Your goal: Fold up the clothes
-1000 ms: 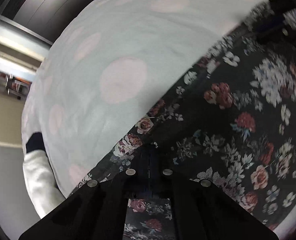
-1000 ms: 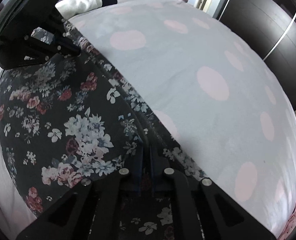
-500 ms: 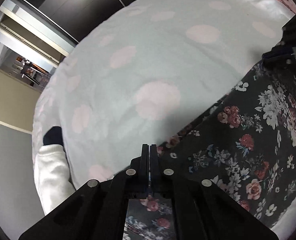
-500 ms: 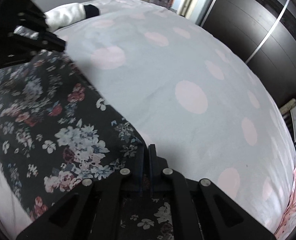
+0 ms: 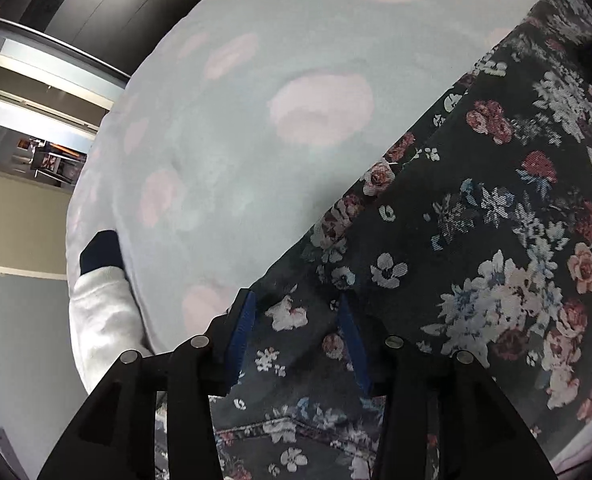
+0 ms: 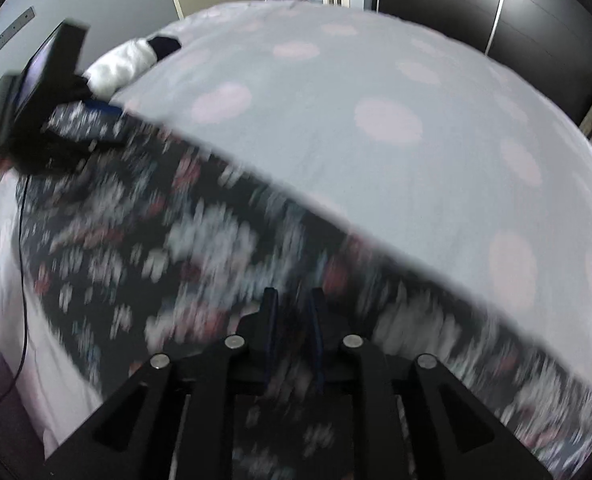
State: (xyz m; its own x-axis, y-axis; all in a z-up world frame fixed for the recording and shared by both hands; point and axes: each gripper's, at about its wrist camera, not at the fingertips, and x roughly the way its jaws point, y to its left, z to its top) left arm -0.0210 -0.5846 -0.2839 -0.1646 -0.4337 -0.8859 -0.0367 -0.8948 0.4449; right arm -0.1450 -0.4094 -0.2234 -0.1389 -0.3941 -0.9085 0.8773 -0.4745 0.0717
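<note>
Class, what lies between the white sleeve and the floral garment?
In the left wrist view, only dotted bedsheet lies between the white sleeve and the floral garment.

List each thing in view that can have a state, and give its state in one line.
Left claw: open, floral cloth between its fingers.
Right claw: open, over the cloth.
Floral cloth: spread flat on the bed, straight edge.
Bedspread: smooth, partly covered.
White garment: bunched at the bed's edge.

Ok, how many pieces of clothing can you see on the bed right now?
2. The dark floral garment is spread along the near side of the polka-dot bedspread under both grippers. A white garment with a dark cuff lies at the bed's far edge. More could be hidden out of frame.
</note>
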